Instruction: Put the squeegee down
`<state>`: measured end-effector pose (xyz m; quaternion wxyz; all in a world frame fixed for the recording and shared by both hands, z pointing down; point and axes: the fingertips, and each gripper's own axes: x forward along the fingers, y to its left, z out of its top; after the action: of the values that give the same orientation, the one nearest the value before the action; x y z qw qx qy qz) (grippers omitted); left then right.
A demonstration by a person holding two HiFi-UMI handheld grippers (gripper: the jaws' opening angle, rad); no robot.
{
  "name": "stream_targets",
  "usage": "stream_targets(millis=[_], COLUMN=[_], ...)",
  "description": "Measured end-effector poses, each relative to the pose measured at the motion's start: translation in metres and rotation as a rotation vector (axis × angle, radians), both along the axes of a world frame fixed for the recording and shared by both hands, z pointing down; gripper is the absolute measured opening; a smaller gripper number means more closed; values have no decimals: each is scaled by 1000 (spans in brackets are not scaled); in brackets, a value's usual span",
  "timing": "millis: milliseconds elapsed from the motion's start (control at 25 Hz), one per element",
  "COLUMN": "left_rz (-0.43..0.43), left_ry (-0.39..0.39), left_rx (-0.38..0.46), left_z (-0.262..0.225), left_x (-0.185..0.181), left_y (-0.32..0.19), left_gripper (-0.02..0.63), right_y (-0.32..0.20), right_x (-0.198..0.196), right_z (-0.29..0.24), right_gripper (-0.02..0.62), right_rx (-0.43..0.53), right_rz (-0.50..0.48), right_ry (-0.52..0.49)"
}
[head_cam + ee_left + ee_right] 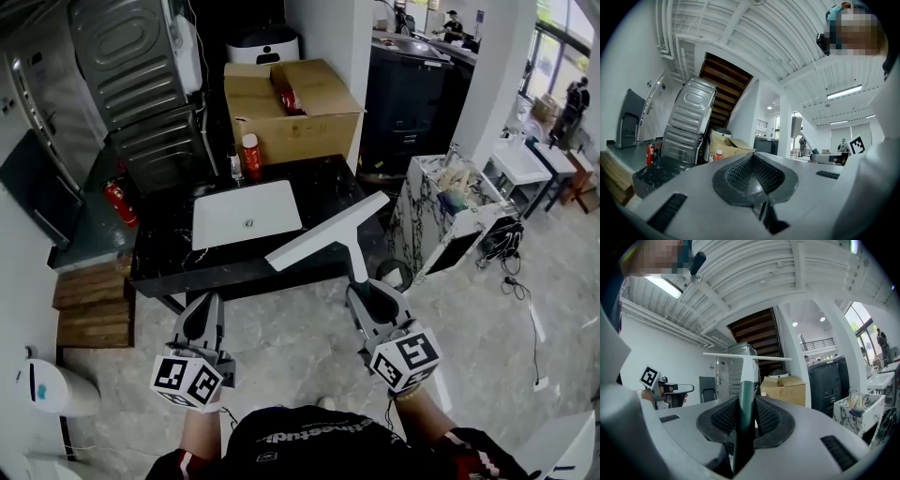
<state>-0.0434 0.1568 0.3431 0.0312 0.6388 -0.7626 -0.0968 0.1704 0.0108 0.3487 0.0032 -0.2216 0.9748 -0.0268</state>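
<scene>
My right gripper (364,292) is shut on the dark green handle of the squeegee (330,234). The squeegee's long white blade hangs tilted over the front right part of the black counter (169,262), beside the white sink (246,214). In the right gripper view the squeegee (746,380) stands straight up between the pads, with its blade crosswise at the top. My left gripper (203,307) is shut with nothing in it, and sits in front of the counter's near edge. In the left gripper view the left gripper (753,159) has its pads (736,176) meeting.
An open cardboard box (291,108) and a red bottle (250,155) stand at the counter's back. A tilted washing machine (131,84), a fire extinguisher (120,202) and wooden pallets (89,305) are to the left. A marble-patterned cabinet (441,211) stands to the right.
</scene>
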Motion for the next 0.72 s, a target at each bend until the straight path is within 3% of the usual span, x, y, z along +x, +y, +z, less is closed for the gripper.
stream_targets(millis=[200, 360, 720], left_rz=[-21, -38, -26], left_ry=[-6, 9, 21], left_rx=[-28, -45, -24], left_z=[12, 22, 40], left_x=[-1, -25, -157], left_y=[-14, -32, -117], left_gripper=[14, 14, 14], right_y=[-22, -44, -119], right_x=[-4, -30, -155], right_z=[15, 26, 34], right_gripper=[114, 114, 114], right_rx=[-24, -40, -29], right_rz=[-19, -34, -24], right_ry=[6, 16, 39])
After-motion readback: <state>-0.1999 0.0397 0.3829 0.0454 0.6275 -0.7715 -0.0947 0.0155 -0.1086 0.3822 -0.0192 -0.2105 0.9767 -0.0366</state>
